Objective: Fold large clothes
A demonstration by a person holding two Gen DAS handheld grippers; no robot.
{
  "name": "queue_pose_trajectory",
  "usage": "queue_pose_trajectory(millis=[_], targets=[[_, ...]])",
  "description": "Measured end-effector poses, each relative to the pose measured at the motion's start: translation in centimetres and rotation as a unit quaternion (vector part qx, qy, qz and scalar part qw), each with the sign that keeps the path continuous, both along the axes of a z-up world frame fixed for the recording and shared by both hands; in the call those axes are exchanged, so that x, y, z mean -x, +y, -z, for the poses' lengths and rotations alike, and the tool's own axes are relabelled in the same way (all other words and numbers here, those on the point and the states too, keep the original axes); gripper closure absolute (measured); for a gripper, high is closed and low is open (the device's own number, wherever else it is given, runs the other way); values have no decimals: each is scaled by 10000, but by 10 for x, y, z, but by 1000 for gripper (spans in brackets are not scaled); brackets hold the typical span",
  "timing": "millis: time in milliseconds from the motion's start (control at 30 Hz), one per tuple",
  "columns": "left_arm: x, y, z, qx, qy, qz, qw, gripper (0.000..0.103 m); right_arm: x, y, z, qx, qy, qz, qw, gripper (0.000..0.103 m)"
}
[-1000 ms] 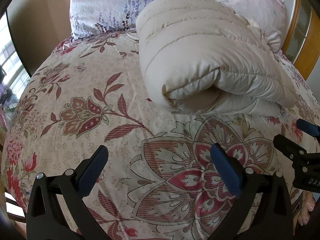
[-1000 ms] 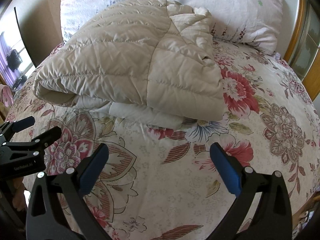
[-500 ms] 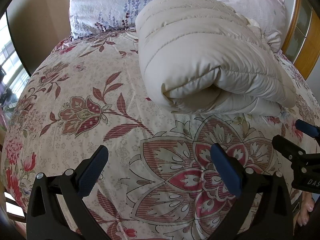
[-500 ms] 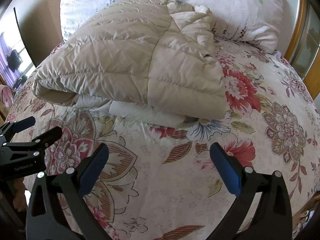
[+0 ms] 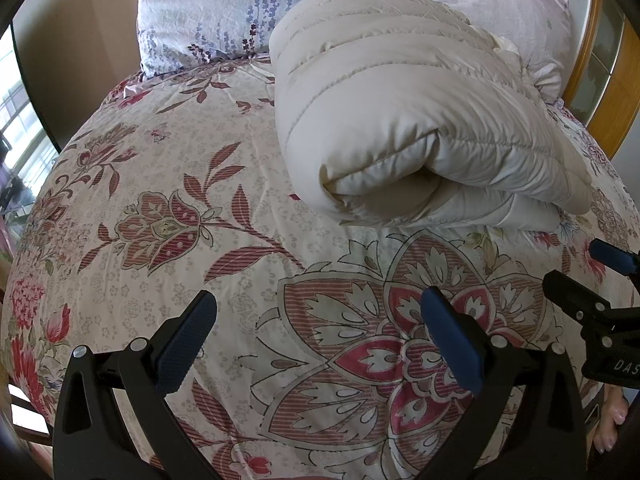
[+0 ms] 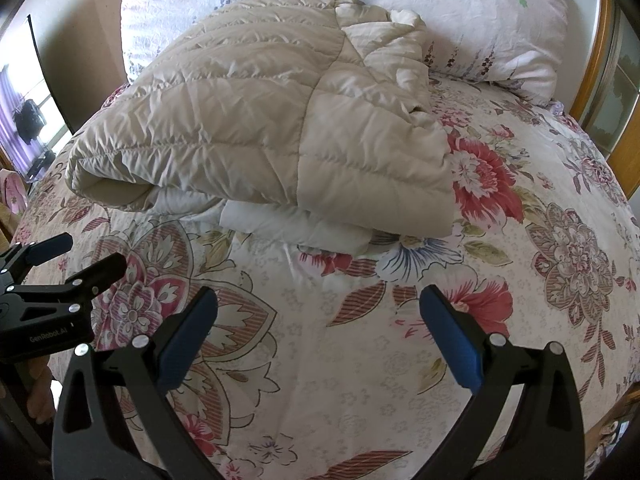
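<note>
A cream quilted puffer garment lies folded in a thick bundle on the floral bedspread, toward the pillows. It also shows in the right wrist view, with a white layer sticking out under its near edge. My left gripper is open and empty, hovering over the bedspread short of the bundle. My right gripper is open and empty, also short of the bundle. Each gripper shows at the edge of the other's view, the right one and the left one.
Two floral pillows lie against the head of the bed behind the bundle. A wooden headboard frame runs along the right. A window is at the left.
Both grippers have crept slightly closer to the bundle. Nothing was grasped or let go.
</note>
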State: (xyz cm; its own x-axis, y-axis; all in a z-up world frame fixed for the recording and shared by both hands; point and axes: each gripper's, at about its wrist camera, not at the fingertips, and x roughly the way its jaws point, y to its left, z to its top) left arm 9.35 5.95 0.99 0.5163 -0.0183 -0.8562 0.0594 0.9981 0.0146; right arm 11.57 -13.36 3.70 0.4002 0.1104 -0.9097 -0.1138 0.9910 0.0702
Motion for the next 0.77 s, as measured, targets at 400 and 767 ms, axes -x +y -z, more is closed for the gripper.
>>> queue_pose_trajectory(millis=[400, 767], targets=[[-1, 0, 0, 7, 1, 9, 10000, 1, 2, 1, 3, -16, 38, -13, 10000, 2], [0, -1, 1, 17, 24, 2, 10000, 1, 2, 1, 3, -22, 50, -24, 10000, 2]])
